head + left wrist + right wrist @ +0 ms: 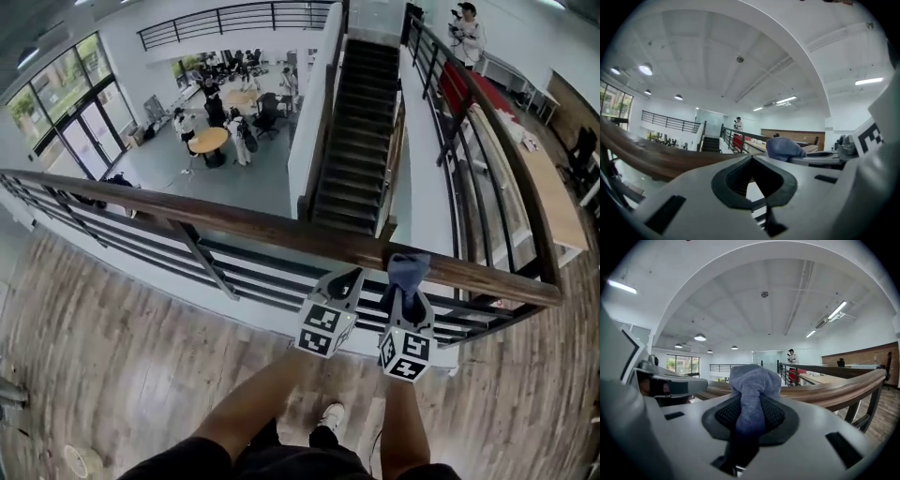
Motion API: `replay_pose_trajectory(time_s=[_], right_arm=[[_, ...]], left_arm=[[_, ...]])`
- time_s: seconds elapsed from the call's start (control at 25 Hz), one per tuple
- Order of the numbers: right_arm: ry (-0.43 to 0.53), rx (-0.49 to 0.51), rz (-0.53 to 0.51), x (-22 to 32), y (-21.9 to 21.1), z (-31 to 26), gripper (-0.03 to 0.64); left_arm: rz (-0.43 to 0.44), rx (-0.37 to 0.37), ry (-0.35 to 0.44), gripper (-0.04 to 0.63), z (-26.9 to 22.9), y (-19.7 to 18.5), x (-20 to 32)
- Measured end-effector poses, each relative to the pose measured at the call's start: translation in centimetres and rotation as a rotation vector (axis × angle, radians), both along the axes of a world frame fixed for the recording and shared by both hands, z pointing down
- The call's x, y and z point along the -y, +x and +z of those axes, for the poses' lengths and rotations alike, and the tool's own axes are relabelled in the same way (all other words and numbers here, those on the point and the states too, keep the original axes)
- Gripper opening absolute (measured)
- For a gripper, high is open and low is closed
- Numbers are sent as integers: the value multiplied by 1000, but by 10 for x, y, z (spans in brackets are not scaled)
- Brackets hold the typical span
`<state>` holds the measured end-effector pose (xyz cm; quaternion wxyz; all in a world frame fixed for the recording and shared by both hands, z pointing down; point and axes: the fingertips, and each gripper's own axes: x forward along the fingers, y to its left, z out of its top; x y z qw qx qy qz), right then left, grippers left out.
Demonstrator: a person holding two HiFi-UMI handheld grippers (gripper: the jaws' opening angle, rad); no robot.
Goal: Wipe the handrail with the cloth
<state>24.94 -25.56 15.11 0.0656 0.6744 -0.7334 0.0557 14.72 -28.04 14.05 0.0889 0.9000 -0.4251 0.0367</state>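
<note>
The right hand-held gripper point(406, 289) is pinching the cloth point(408, 266) on the handrail point(234, 223). The left hand-held gripper point(348, 279) is idling closed, empty. Pressing evenly while sliding is looking wisest.

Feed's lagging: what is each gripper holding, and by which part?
Right gripper pinches the blue cloth by a bunched fold; left gripper, shut, holds nothing.

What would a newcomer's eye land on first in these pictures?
First the blue cloth, pinched in the right claw and pressed on the wooden handrail, near its right-hand corner in the head view. Beside it the left claw is shut and empty, close to the rail. Beyond the rail a dark staircase drops to a lower floor where people stand.
</note>
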Motion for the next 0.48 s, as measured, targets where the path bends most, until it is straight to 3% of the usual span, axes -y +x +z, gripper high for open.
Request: replay_pose_trajectory(time_s=[0.24,0.48], right_arm=[[-59,16,-112,22,-137,37,92],[-110,-1,-233,43,-257,71,92]], left_arm=[[-155,-9,-14,-2,24,-150,14],[-289,10,-19,-2,49,-277,23]])
